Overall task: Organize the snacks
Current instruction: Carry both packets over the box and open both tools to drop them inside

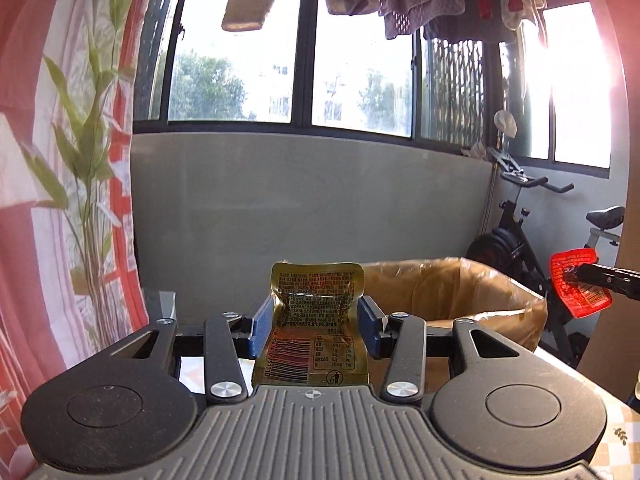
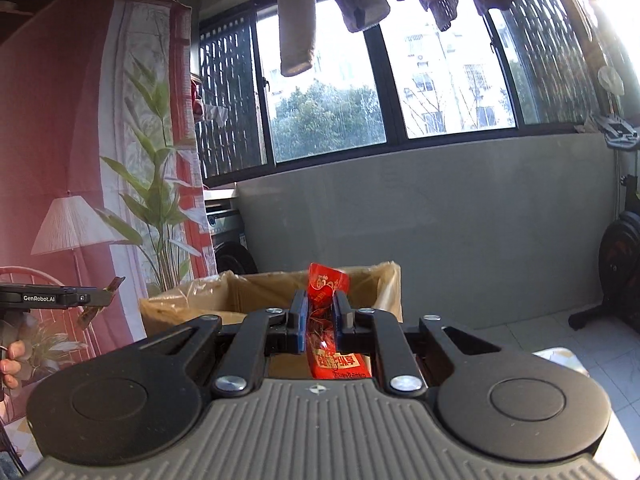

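My left gripper (image 1: 316, 312) is shut on a gold snack packet (image 1: 316, 344); its blue pads crumple the packet's middle and the barcode side faces the camera. My right gripper (image 2: 320, 312) is shut on a red snack packet (image 2: 326, 332), pinched thin between the pads. Both are held up in the air, in front of a cardboard box (image 1: 452, 292) lined with clear plastic. In the left wrist view the right gripper (image 1: 576, 274) shows at the far right with the red packet (image 1: 576, 284). The left gripper (image 2: 108, 294) shows at the left edge of the right wrist view, edge-on.
The cardboard box (image 2: 256, 292) stands just beyond both grippers, its top open. Behind it runs a grey low wall (image 1: 304, 200) under windows with hanging laundry. An exercise bike (image 1: 524, 236) stands at the right, a printed curtain (image 1: 60, 160) at the left. A hand (image 2: 12, 364) shows at the left edge.
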The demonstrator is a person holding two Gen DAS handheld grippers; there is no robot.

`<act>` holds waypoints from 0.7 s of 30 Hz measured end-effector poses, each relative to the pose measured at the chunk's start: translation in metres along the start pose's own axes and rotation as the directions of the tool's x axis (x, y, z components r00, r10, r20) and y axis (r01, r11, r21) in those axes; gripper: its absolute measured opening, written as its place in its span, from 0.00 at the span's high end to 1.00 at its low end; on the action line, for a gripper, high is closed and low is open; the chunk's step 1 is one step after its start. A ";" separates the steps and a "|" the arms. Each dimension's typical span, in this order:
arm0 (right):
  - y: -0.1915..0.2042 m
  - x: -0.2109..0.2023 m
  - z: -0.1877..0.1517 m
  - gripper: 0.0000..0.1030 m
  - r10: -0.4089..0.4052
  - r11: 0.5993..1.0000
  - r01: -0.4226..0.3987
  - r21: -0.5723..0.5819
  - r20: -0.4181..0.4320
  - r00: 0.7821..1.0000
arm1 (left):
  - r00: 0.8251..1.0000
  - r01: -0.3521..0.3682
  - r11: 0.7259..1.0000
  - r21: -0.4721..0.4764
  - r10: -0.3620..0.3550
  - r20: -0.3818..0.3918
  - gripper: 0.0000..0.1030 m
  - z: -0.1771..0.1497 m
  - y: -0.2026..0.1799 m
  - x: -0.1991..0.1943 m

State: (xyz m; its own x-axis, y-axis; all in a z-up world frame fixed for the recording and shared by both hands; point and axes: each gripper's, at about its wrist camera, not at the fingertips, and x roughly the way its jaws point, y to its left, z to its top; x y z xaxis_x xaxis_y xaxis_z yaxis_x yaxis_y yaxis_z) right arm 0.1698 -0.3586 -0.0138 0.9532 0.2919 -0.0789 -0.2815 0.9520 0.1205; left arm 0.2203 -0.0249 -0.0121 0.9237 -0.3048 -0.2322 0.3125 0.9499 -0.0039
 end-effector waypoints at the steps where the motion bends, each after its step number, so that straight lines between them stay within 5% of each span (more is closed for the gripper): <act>1: 0.001 0.006 0.006 0.87 0.012 1.000 -0.012 -0.009 0.008 1.000 | 1.000 0.013 1.000 0.007 -0.013 0.012 0.52 0.008 -0.004 0.005; 9: 0.011 0.090 0.013 0.87 0.037 0.999 -0.037 0.002 -0.062 0.997 | 0.992 0.091 0.995 -0.039 -0.094 -0.079 0.50 0.027 -0.036 0.107; 14: 0.016 0.124 0.000 0.86 -0.043 0.999 0.041 -0.018 -0.170 0.984 | 0.983 0.051 0.999 -0.016 -0.053 -0.178 0.40 0.019 -0.056 0.143; 18: 0.021 0.132 -0.008 0.59 -0.129 0.989 0.111 -0.100 -0.203 0.971 | 0.970 0.035 0.999 0.006 -0.032 -0.240 0.38 0.015 -0.057 0.156; 21: 0.014 0.120 -0.007 0.56 -0.139 0.990 0.129 -0.063 -0.185 0.973 | 0.970 0.038 0.999 0.013 -0.034 -0.241 0.32 0.016 -0.045 0.147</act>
State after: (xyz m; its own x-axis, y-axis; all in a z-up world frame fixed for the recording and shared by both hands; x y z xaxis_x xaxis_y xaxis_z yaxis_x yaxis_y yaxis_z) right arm 0.2792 -0.3094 -0.0286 0.9460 0.1687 -0.2770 -0.1623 0.9857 0.0462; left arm 0.3459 -0.1138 -0.0310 0.8319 -0.3113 -0.4595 0.3503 0.9367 -0.0004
